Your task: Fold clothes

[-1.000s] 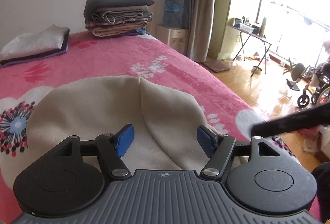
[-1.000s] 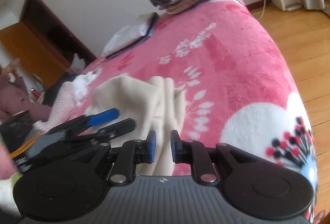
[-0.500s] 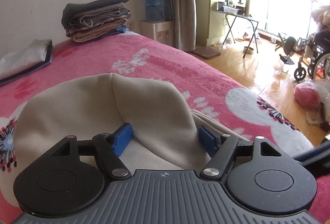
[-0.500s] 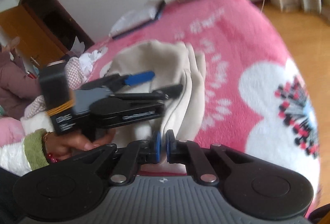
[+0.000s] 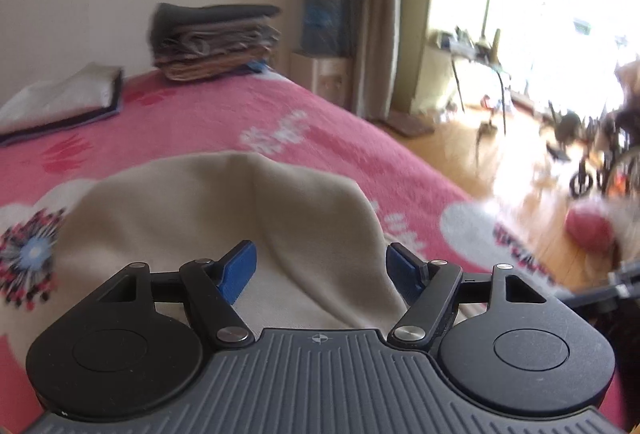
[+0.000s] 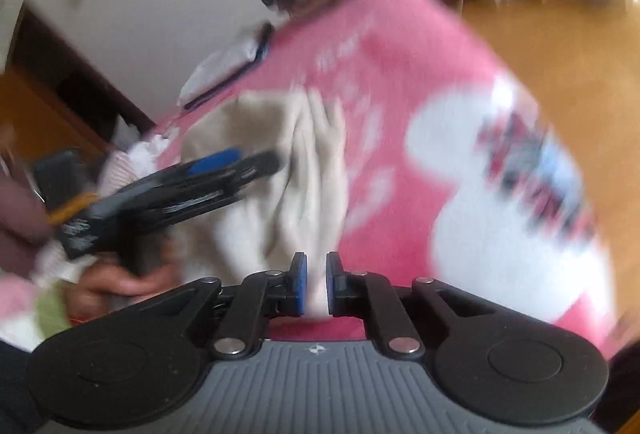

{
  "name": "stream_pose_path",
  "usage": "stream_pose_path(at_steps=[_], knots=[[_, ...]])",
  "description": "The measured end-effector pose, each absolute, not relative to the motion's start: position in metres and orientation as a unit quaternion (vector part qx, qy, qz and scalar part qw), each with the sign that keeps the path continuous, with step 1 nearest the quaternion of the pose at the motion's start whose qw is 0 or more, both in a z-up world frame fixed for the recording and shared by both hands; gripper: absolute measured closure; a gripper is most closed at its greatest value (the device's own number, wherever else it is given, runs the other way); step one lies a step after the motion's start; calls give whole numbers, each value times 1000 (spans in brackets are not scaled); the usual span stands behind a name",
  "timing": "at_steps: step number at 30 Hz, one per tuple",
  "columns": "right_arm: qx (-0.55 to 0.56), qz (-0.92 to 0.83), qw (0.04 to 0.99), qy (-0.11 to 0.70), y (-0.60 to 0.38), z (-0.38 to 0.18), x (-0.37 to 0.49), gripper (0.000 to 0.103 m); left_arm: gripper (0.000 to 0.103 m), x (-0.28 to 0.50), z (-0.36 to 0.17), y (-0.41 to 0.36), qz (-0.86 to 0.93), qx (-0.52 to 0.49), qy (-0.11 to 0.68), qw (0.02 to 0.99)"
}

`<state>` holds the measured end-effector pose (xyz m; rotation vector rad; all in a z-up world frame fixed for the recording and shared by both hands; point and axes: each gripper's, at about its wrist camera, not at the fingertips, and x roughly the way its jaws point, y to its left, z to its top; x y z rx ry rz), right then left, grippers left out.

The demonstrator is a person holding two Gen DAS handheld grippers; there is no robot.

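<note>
**Beige garment on pink bed, 2 handheld grippers**

Item 1, left gripper (image 5: 322,268): held low over the bed, pointing forward and downward. Its 2 blue pads stand wide apart, released, with a raised fold of the beige garment (image 5: 224,218) between them; neither pad visibly presses the cloth. In the right wrist view it (image 6: 240,162) enters from the left, carried by the person's left hand (image 6: 120,280), a green cuff at the wrist.

Item 2, right gripper (image 6: 314,284): pointing downward over the near edge of the garment (image 6: 288,170). Jaws are narrow and opening slightly; pale cloth shows in the slim gap, but the blur hides whether the pads pinch it.

Item 3, garment: lies bunched on the pink floral blanket (image 5: 192,114), several layered edges along its right side.

Item 4, background: stack of folded clothes (image 5: 216,38) at the far end of the bed, a flat folded white-and-dark piece (image 5: 60,102) to its left, a water dispenser (image 5: 326,46) beyond.

Change from 0.5 second ago: the right gripper's gap is a little wider, its view is more blurred, and the left gripper sits lower in its frame. The left view has swung slightly, the stack now further right.
</note>
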<state>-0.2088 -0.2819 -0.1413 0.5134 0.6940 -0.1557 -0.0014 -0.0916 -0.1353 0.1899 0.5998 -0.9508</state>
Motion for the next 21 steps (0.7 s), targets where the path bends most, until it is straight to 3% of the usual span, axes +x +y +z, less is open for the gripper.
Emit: stream_pose_path(at_steps=[4,6,15,21], knots=[[58,-90,939,328,-271,-113,-198,93,31,-17,-128,-72,-449,98,282,842],[28,-66,944,323,-270,-106,-184,93,31,-25,-131,-68,-453,108,284,838],[193,52,908,368,-289,-133,-96,93,32,-43,-153,-72,-464,116,306,823],[226,39,888,399,-290,-155,-65,84,33,-46,-162,-74,-475,123,301,818]])
